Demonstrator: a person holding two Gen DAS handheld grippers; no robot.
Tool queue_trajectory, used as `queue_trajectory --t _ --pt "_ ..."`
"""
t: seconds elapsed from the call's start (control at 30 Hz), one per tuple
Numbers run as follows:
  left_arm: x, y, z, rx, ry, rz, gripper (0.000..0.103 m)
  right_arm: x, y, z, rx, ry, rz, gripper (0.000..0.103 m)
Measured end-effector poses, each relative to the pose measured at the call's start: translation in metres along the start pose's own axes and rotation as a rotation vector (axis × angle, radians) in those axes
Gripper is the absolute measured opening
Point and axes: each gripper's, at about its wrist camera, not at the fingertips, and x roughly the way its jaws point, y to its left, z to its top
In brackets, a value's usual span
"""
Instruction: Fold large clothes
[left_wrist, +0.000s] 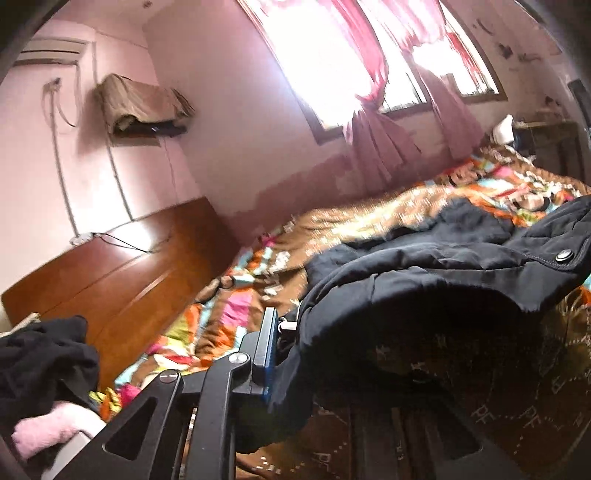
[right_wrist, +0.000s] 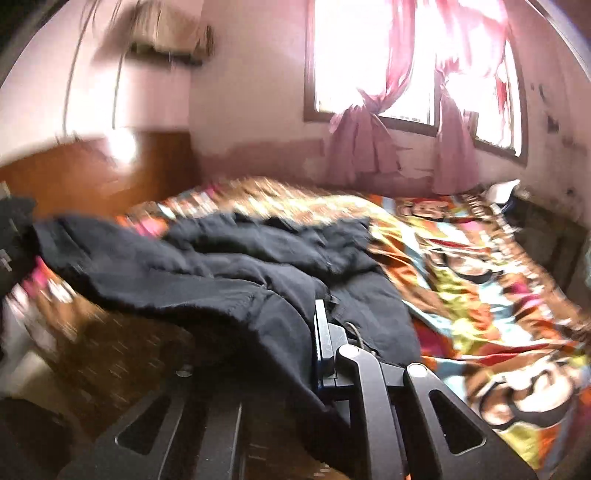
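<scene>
- Black jacket spread across the near half of the bed, near hem lifted clear of the quilt, far part lying rumpled toward the middle.
- Left gripper clamped on the jacket's near edge; cloth bunched between the blue-padded fingers and draped over the right one.
- Right gripper likewise closed on jacket cloth at the near edge, fabric hanging over the left finger and hiding it.
- Looks padded and quilted: soft, bulky, fairly light, prone to puffing back open after a fold.
- Shell cloth looks smooth, probably a little slippery; safer held at a seam or hem than on a flat panel.
- Metal snap on a stitched placket at the right of the left view; that double-layered edge is a firmer hold.
- Sagging span between the two grips suggests no stiffness at all; needs both ends kept taut and level to lay flat.
- Risk, as a guess: sleeve or inner layer trapped under the fold, given the rumpled far part.
- Heap of dark and pink clothes at the bed's near left corner, apart from the jacket.
- Right view motion-blurred; fine detail of the far hem not readable.
</scene>
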Motion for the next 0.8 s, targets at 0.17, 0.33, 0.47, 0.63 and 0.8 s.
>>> queue_trajectory --t 0.17,0.33,0.47,0.63,0.8 --pt "-0.039 0.019 0.012 -0.01 -0.076 0.029 0.016 -0.041 -0.005 0.01 0.065 -0.084 0.092 0.009" --pt "-0.064 0.032 0.024 0.03 -0.093 0.058 0.015 -0.082 -0.006 0.014 0.123 -0.153 0.2 0.009" --pt "-0.072 0.037 0.035 0.065 -0.085 0.074 0.016 -0.094 -0.001 0.02 0.119 -0.192 0.237 0.009" --pt "-0.047 0.037 0.045 0.071 -0.043 0.037 0.016 -0.069 0.002 0.03 0.102 -0.177 0.232 0.009" --pt "-0.003 0.021 0.053 0.132 -0.033 0.015 0.016 -0.021 -0.003 0.045 0.114 -0.118 0.19 0.009"
